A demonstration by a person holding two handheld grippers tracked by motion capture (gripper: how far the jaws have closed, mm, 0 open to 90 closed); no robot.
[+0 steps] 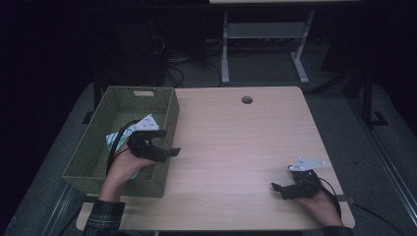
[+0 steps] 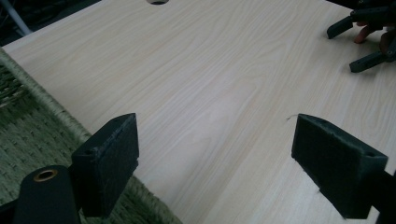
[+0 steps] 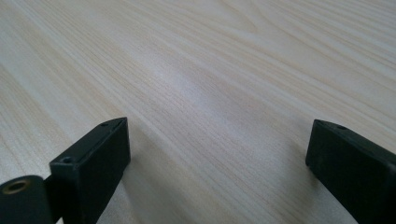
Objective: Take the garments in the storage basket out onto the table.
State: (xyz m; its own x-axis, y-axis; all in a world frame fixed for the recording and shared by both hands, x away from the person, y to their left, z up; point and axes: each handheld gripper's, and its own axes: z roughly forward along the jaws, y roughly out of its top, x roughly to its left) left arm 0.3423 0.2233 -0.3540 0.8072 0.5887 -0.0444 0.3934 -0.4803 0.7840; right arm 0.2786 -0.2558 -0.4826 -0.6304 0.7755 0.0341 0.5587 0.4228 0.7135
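- While I watch from the high view, left gripper [image 1: 167, 142] hangs over the right wall of the green woven basket [image 1: 167, 105], jaws wide apart, nothing between them.
- Basket sits at the table's [image 1: 246, 147] left edge; a white-and-green packet [image 1: 120, 135] lies inside, under the left hand [image 1: 123, 164].
- Right gripper [image 1: 278, 189] rests low near the table's front right corner, jaws apart, bare wood between them.
- Grippers well apart.

high view overhead; tool views skim table [image 1: 236, 142].
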